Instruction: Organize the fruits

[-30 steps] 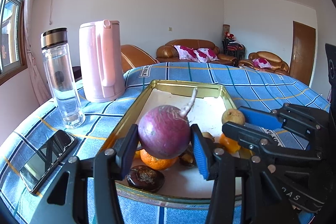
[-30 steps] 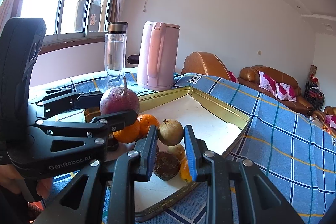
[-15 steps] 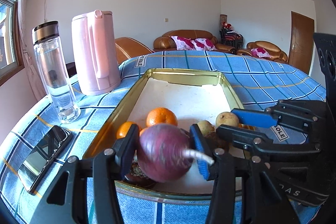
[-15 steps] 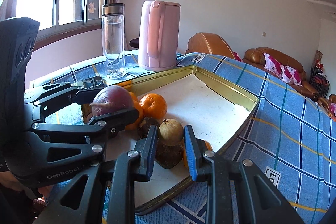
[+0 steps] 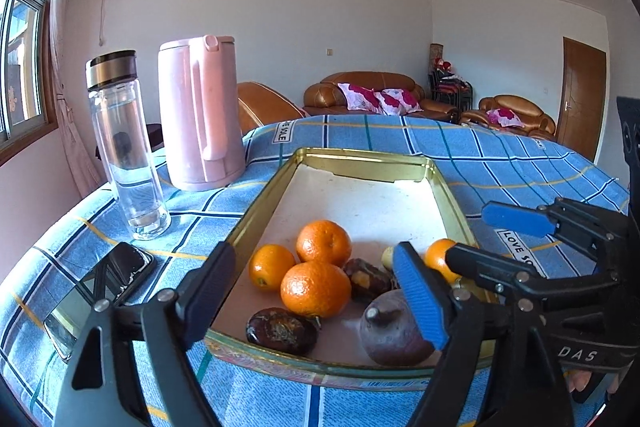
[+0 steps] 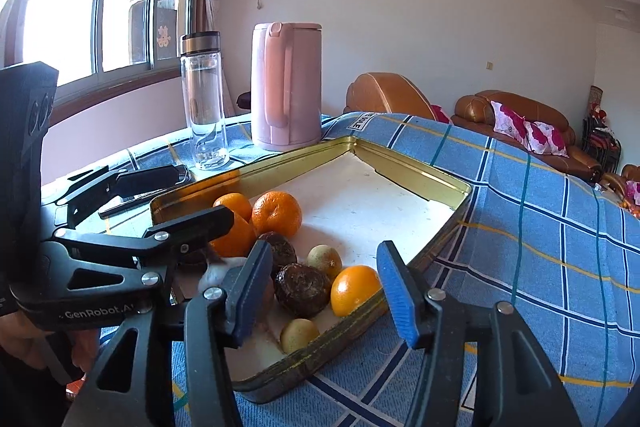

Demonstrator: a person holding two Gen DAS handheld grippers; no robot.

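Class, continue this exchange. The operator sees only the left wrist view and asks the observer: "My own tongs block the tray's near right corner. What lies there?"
Observer: A small greenish-brown fruit sits in that corner of the tray, close to the rim.
Operator: What is next to the orange over there?
Observer: A dark wrinkled fruit lies close beside the orange.
Operator: Are the right tongs holding anything?
Observer: No. The right tongs are open and empty, with that corner's fruit showing between the two fingers.
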